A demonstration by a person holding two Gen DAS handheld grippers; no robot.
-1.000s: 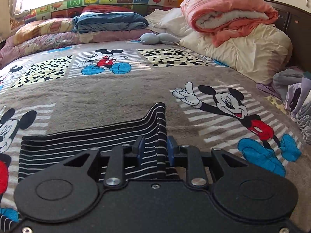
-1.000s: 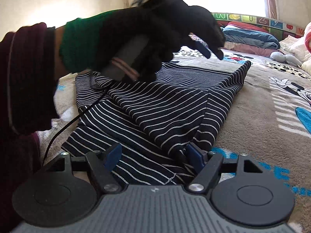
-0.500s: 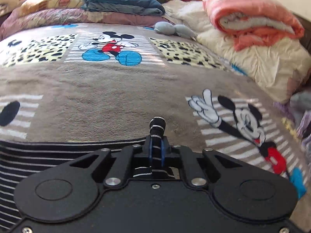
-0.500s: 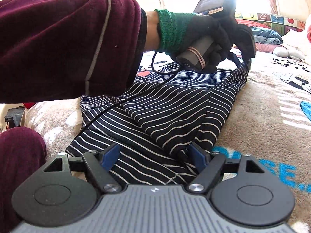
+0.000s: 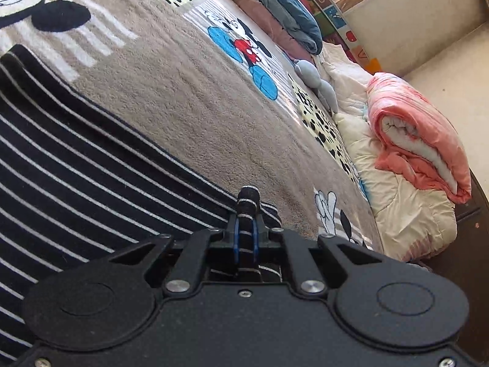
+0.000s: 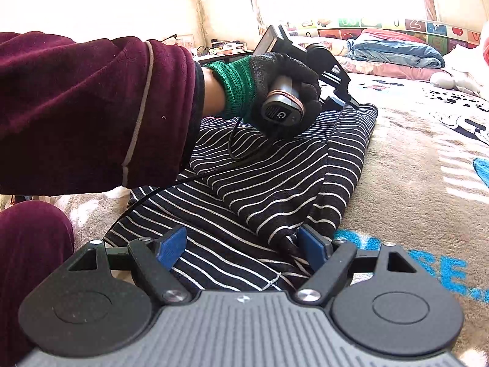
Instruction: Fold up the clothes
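A dark striped garment (image 6: 275,180) is shown lying partly folded on a cartoon-print blanket (image 6: 412,159) spread over the bed. A bunched corner of the cloth is seen clamped between the closed blue pads of the left gripper (image 5: 245,238), a small roll of fabric protruding beyond the tips. One second earlier the same pads were parted around a raised fold; half a second ago they had been brought together, and since then the tool has been rolled sharply to one side, so that the bed now appears tilted in the left wrist view. In the right wrist view the gloved left hand (image 6: 284,91) is seen at the far corner of the garment. The right gripper (image 6: 241,247) is held with its jaws spread wide over the near hem, nothing being grasped. The grasp is judged secured, and the carrying-over of the corner is taken to be under way
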